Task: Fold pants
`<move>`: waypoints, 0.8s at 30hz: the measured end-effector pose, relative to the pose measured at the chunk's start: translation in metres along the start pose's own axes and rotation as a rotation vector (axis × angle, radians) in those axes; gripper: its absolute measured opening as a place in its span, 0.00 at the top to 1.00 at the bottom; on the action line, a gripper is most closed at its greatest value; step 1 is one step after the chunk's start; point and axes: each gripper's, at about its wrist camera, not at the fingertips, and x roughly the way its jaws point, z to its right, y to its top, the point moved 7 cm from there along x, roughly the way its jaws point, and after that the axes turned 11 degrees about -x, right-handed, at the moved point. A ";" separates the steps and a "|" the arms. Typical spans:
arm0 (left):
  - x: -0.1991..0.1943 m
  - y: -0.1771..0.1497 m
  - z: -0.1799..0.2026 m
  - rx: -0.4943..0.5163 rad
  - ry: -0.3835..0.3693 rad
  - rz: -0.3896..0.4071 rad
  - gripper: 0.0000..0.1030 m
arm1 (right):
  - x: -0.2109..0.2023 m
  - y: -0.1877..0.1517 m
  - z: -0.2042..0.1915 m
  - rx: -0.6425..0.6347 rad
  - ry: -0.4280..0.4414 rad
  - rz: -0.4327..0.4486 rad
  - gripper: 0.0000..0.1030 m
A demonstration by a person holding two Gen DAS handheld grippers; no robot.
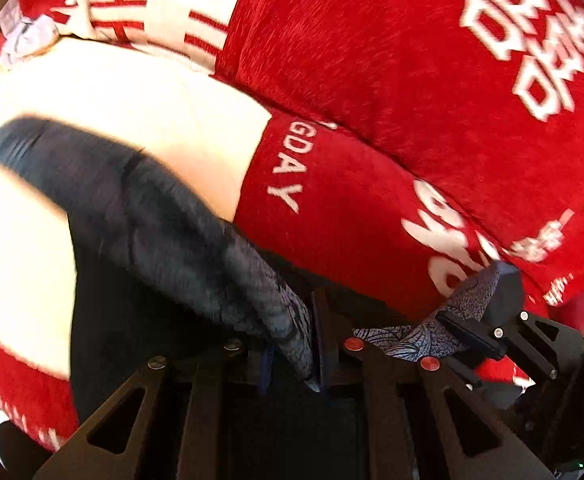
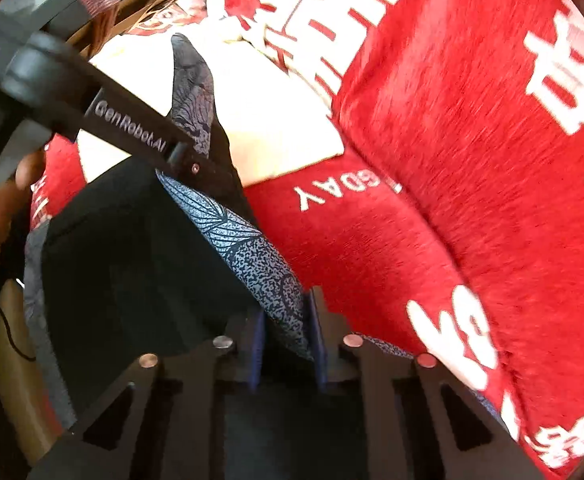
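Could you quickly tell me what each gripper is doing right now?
Left gripper: shut on the pants.
Right gripper: shut on the pants too.

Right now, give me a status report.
Left gripper and right gripper both shut on patterned pants. Pants held over red blanket. Nothing blocking.

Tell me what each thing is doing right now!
Dark blue-grey patterned fabric pants: lifted, pinched in both grippers, stretched between them.
Left gripper: jaws shut on the pants.
Right gripper: jaws shut on the pants.
Red plush blanket with white lettering: spread flat under everything, a bit rumpled.
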 end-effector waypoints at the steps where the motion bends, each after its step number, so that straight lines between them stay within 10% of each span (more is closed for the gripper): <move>1: -0.010 -0.010 -0.001 0.010 -0.019 0.014 0.82 | -0.011 -0.002 -0.008 0.006 -0.019 0.014 0.82; 12: -0.033 -0.135 -0.083 -0.012 -0.126 -0.050 0.82 | -0.046 -0.053 -0.152 0.058 -0.058 0.004 0.83; 16: -0.005 -0.154 -0.120 -0.034 -0.159 -0.113 0.76 | -0.018 -0.075 -0.184 0.068 -0.106 -0.076 0.83; 24: -0.050 -0.151 -0.156 -0.044 -0.117 0.005 0.64 | -0.051 -0.067 -0.186 0.124 -0.085 -0.049 0.63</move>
